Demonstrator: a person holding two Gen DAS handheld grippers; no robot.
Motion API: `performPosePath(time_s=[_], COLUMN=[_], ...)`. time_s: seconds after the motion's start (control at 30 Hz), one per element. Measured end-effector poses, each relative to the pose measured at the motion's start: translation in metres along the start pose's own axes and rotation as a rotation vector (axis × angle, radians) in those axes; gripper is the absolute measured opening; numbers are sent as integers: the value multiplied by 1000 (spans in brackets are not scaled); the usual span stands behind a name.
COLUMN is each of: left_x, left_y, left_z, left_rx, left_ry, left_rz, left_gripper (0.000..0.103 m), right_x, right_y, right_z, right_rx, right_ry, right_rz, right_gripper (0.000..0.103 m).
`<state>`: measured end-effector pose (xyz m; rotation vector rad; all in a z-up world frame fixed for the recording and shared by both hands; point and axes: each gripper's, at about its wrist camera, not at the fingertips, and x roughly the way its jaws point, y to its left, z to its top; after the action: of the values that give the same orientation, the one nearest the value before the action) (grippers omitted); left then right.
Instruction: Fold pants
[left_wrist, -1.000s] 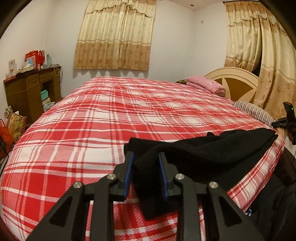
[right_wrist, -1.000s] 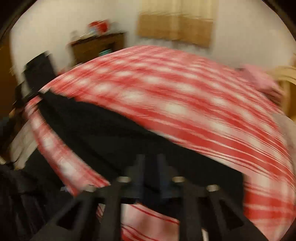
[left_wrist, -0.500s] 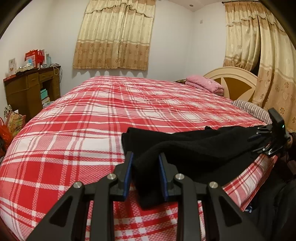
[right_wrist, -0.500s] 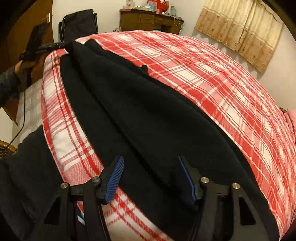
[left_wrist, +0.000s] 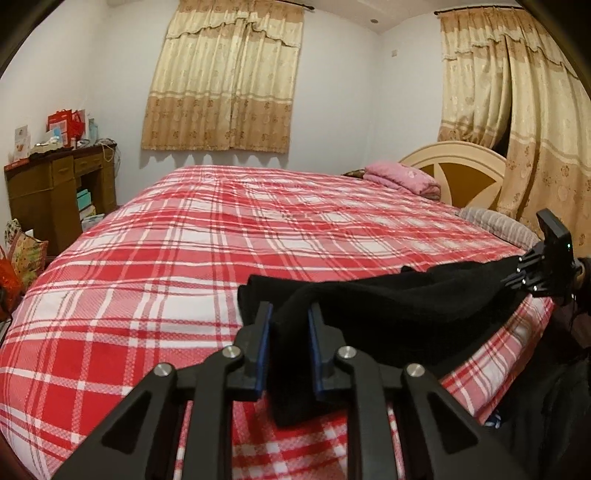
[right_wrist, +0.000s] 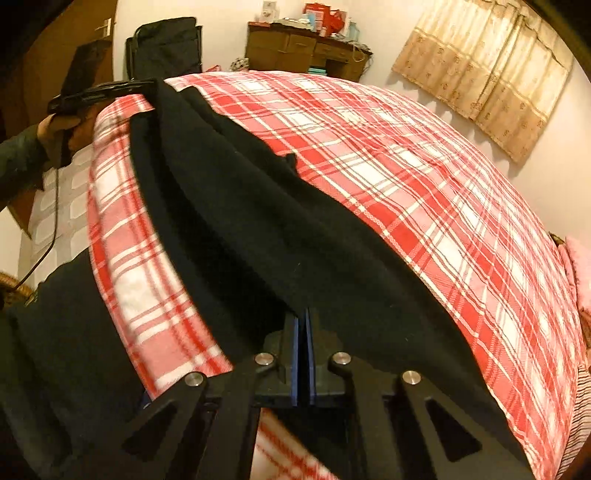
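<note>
Black pants (left_wrist: 406, 306) lie stretched along the near edge of a bed with a red plaid cover (left_wrist: 184, 240). My left gripper (left_wrist: 290, 314) holds one end, its blue pads closing tighter on the bunched cloth, which hangs down between them. At the far right, my right gripper (left_wrist: 532, 273) grips the other end. In the right wrist view the right gripper (right_wrist: 304, 317) is shut, its pads pinching a thin fold of the pants (right_wrist: 258, 221). The left gripper (right_wrist: 110, 88) shows at the far end, held by a hand (right_wrist: 59, 129).
A wooden desk (left_wrist: 55, 184) with boxes stands at the left wall, with bags on the floor beside it. A pink pillow (left_wrist: 402, 179) and the headboard (left_wrist: 454, 166) are at the bed's far right. A black chair (right_wrist: 166, 44) stands near the door.
My right gripper swung to the pants' right end and its wide jaws came together on the cloth. The left gripper stayed in place, its pads slightly closer.
</note>
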<state>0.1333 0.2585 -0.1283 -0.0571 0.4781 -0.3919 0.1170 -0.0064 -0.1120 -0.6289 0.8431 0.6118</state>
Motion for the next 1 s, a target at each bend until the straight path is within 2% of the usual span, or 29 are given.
performPosePath(time_s=[0.07, 0.17, 0.23, 0.3, 0.4, 0.5, 0.57, 0.67, 0.73, 0.77, 0.8, 0.87, 1.0], left_x=[1, 1, -1, -4, -8, -16, -25, -45, -56, -57, -57, -50, -16], left_y=[1, 4, 4, 7, 16, 26, 37, 46, 39, 33, 23, 8, -22], left_z=[-7, -19, -23, -26, -30, -35, -37, -35, -25, -21, -14, -5, 4], left_rx=[14, 6, 0, -8, -28, -44, -65, -114, -120, -109, -91, -69, 1], left_ry=[30, 63, 71, 83, 100, 112, 110, 68, 24, 9, -12, -25, 19], left_rz=[13, 15, 15, 41, 59, 101, 143, 203, 211, 212, 205, 170, 133], left_gripper=[19, 19, 20, 35, 39, 39, 39, 39, 46, 55, 60, 61, 61], right_x=[1, 25, 35, 36, 36, 34, 32, 21, 12, 8, 5, 0, -1], right_y=[5, 12, 14, 11, 7, 9, 6, 2, -3, -7, -9, -17, -32], right_z=[-7, -23, -30, -29, -28, -29, -31, -33, -32, -30, -27, -19, 8], right_rx=[0, -24, -16, -1, 20, 0, 8, 15, 27, 33, 40, 68, 170], right_ry=[23, 92, 108, 104, 115, 126, 139, 139, 128, 119, 111, 84, 9], right_rz=[25, 51, 66, 79, 104, 106, 122, 151, 168, 180, 186, 206, 276], right_gripper=[3, 3, 3, 4, 5, 7, 13, 15, 17, 20, 23, 31, 32])
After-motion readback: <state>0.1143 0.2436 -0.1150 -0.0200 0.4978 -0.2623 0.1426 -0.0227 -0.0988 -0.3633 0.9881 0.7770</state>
